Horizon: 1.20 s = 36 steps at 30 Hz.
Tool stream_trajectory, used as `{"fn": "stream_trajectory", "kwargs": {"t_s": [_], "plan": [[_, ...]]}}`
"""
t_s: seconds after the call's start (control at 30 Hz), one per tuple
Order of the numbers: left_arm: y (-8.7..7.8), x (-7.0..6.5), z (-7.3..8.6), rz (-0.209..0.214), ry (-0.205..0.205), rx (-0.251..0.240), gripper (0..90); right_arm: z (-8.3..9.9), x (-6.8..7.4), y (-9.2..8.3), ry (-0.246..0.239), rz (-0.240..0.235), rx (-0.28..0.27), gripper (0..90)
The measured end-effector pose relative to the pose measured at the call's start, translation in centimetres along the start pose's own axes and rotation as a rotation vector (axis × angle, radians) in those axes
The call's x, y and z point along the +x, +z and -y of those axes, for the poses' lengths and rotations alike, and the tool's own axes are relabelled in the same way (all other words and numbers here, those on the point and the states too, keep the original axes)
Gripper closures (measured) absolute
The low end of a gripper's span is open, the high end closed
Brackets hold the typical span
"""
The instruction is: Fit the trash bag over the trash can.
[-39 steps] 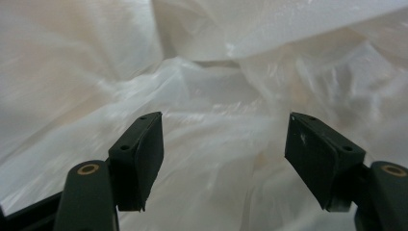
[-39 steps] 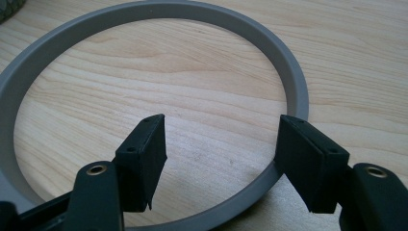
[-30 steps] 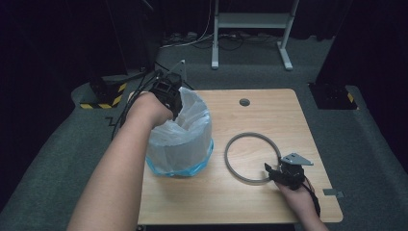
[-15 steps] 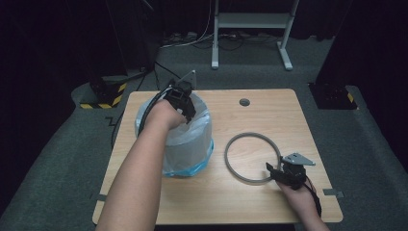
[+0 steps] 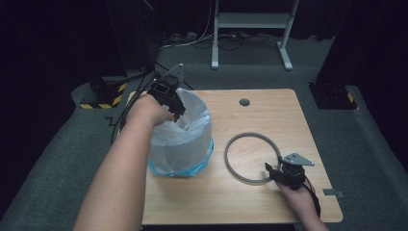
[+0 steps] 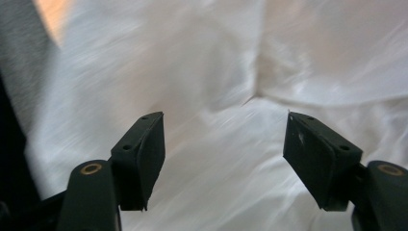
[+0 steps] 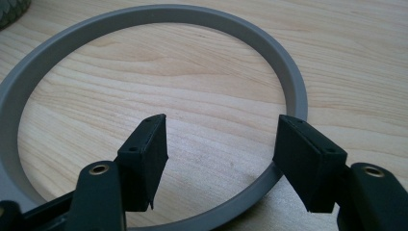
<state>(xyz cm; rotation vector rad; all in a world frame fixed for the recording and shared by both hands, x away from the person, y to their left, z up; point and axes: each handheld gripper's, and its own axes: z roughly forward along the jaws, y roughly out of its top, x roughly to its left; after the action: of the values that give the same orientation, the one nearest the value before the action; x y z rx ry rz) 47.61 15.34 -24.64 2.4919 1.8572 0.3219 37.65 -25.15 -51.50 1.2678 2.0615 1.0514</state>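
At the left of a wooden table, the left gripper hangs over the near-left rim of a small bin lined with a white plastic bag, whose blue edge shows at the bin's foot. Its jaws have just been opening and stand apart, with nothing clamped between them. The left gripper view, blurred, looks straight onto crumpled white bag film, which the high view cannot show in such detail. To the right, well apart from the bin, a grey ring lies flat on the table. The right gripper rests at the ring's near-right edge, jaws apart and gripping nothing. The right gripper view shows the ring running under and between the 2 open jaws, a relation the high view leaves unclear. The step in hand appears to be dressing the liner over the bin's rim; the next move likely calls for closing on the ring and carrying it over the bin to pin the bag.
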Motion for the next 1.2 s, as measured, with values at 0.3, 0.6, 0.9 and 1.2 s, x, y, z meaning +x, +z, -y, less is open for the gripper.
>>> {"fn": "stream_trajectory", "kwargs": {"t_s": [0.3, 0.6, 0.9, 1.2], "plan": [[0.0, 1.7, 1.6, 0.026, -0.011, 0.052, 32.2, 0.0, 0.1, 0.0, -0.004, -0.004, 0.001, 36.0], [1.5, 0.8, 1.7, -0.027, 0.064, 0.106, 68.1, 0.1, 0.0, 0.0, 0.002, -0.004, 0.000, 36.1], [3.0, 0.4, 1.6, -0.066, 0.104, 0.124, 90.0, 0.1, -0.1, 0.0, 0.007, -0.007, 0.001, 36.1], [5.2, -1.5, 0.1, -0.031, 0.157, 0.165, 90.0, 0.1, -0.1, 0.1, 0.007, -0.006, 0.001, 36.2]]}}
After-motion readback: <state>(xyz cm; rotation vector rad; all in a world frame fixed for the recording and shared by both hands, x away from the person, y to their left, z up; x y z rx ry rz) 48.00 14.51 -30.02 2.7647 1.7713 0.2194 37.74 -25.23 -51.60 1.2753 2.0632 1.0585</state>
